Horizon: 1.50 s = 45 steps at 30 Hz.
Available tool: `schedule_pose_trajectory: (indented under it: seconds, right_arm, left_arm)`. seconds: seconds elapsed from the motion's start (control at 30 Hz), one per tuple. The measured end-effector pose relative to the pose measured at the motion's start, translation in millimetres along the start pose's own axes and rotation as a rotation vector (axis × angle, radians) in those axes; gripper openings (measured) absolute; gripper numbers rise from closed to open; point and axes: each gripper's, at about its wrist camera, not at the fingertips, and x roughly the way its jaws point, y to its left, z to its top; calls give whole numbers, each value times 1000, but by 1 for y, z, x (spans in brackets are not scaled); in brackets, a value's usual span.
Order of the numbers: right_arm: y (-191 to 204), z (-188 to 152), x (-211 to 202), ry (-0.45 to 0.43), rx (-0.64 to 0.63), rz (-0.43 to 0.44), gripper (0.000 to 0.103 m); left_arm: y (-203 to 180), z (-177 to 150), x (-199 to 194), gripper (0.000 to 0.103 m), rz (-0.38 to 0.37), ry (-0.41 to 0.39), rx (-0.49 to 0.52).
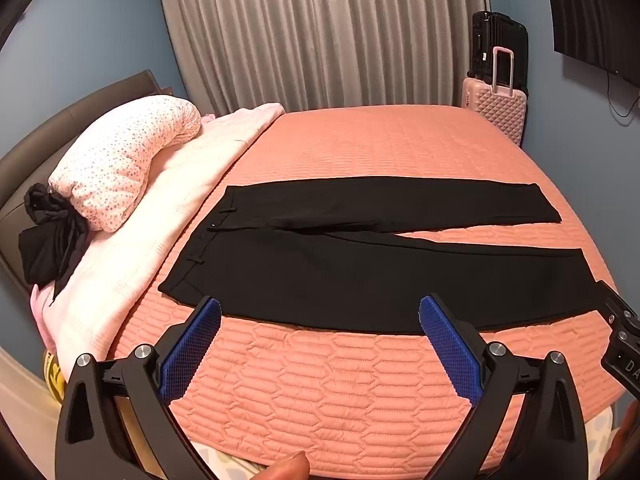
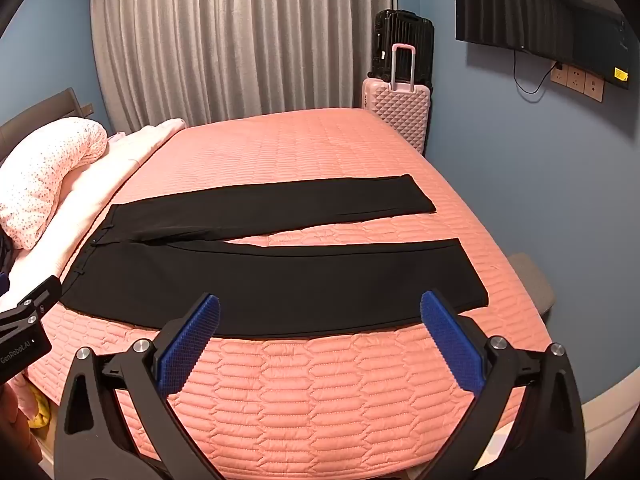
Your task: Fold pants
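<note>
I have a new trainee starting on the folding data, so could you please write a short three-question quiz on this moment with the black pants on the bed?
1. True or false: the black pants lie spread flat on the pink bedspread, both legs apart.
2. Multiple choice: the waistband points toward A) the pink suitcase, B) the floral pillow, C) the wall TV.
3. Fill in: the left gripper and the right gripper are both ____ and hold nothing.

Key: 1 true; 2 B; 3 open.
</note>
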Motion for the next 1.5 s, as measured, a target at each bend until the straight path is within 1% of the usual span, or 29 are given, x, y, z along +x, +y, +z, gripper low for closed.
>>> schedule_pose_trajectory:
  seconds: [0.13, 0.57, 0.93, 1.3, 1.5]
  right_arm:
    - [0, 0, 1, 4, -1, -1, 98]
    - [1, -1, 1, 1, -1, 0, 98]
    - [1, 0, 1, 0, 3, 0, 98]
    - [3, 0, 2, 1, -1, -1, 98]
    - [5, 1, 3, 1, -3, -3, 98]
  left_arm:
    - [1, 1, -3, 98, -4, 1, -8]
    - [1, -5, 3, 98, -6, 12, -16]
    - [-4, -7, 4, 98, -8, 12, -9]
    - [-3, -10, 6, 98, -36, 21, 3]
    - [-6, -9, 6, 98, -31, 21, 14]
